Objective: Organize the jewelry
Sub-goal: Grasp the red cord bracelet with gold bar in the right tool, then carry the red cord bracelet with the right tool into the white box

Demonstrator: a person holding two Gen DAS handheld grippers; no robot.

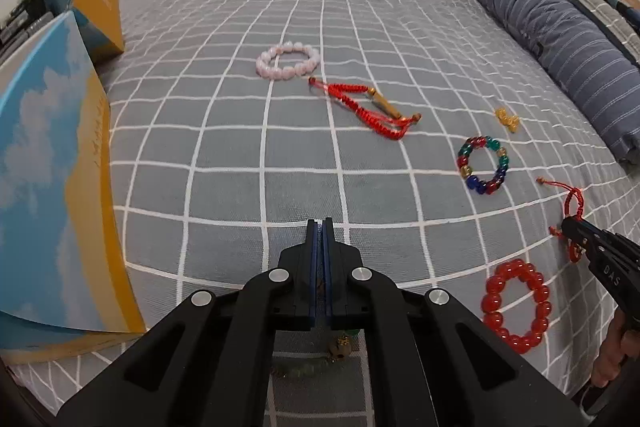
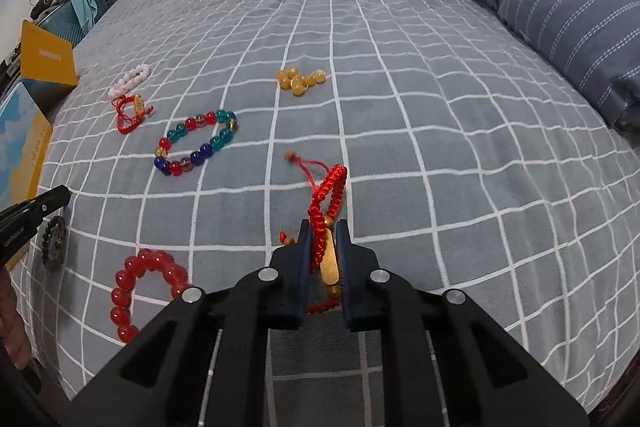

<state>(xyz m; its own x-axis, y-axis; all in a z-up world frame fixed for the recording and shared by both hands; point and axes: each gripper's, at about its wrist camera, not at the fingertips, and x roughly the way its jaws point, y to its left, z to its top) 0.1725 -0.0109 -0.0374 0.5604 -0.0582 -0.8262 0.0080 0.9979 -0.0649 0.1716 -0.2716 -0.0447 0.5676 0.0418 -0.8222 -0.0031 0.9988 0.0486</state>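
the right gripper (image 2: pixel 325 247) has its jaws clenched on a red woven bracelet (image 2: pixel 329 203) with a gold bar, its cord loop standing up out of the jaws above the bed (image 2: pixel 440 167). the left gripper (image 1: pixel 320 239) has its jaws pressed together; a dark beaded bracelet (image 2: pixel 54 243) lies under it, and whether a strand is caught i cannot tell. just beside sits a red bead bracelet (image 2: pixel 132 291). farther off lie a multicolour bead bracelet (image 2: pixel 196 143), a second red woven bracelet (image 2: pixel 132 113), yellow beads (image 2: pixel 300 79) and a pink bead bracelet (image 1: pixel 288 61).
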